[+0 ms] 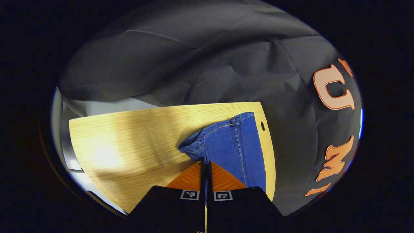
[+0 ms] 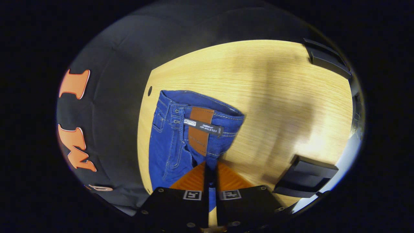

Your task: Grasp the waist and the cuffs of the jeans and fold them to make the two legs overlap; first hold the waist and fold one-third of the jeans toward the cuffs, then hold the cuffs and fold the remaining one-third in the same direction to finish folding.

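1. Left tongs [image 1: 205, 166] pressed together on denim at the cuff end of the jeans [image 1: 231, 145]; blue cloth visible in the slit between the orange fingers [image 1: 189, 179].
2. Right tongs [image 2: 210, 168] likewise pinching the waist [image 2: 200, 110] edge, just below the brown patch [image 2: 200, 129], with blue cloth showing between the fingers.
3. Jeans lying along the table [image 1: 129, 136] edge nearest the black cloth wall, beside a small hole [image 1: 262, 126] in the tabletop; seen in both views as one narrow strip, so legs judged already overlapped lengthwise.
4. Cuff [image 1: 194, 144] bunched and slightly raised off the table in the left gripper view; waist end partly lifted, inner waistband visible in the right gripper view.
5. Step in hand, by judgement: either finishing the leg overlap or starting the first third-fold from the waist; cannot tell which.
6. Next move, if so: carry the waist over toward the cuffs, lay it flat about a third along, keep edges aligned with the seam.
7. Calls for slack release at the cuff end, so the strip stays straight and clear of the table edge.
8. Black fixtures [image 2: 305, 178] well apart from the jeans on the right; no hindrance expected.
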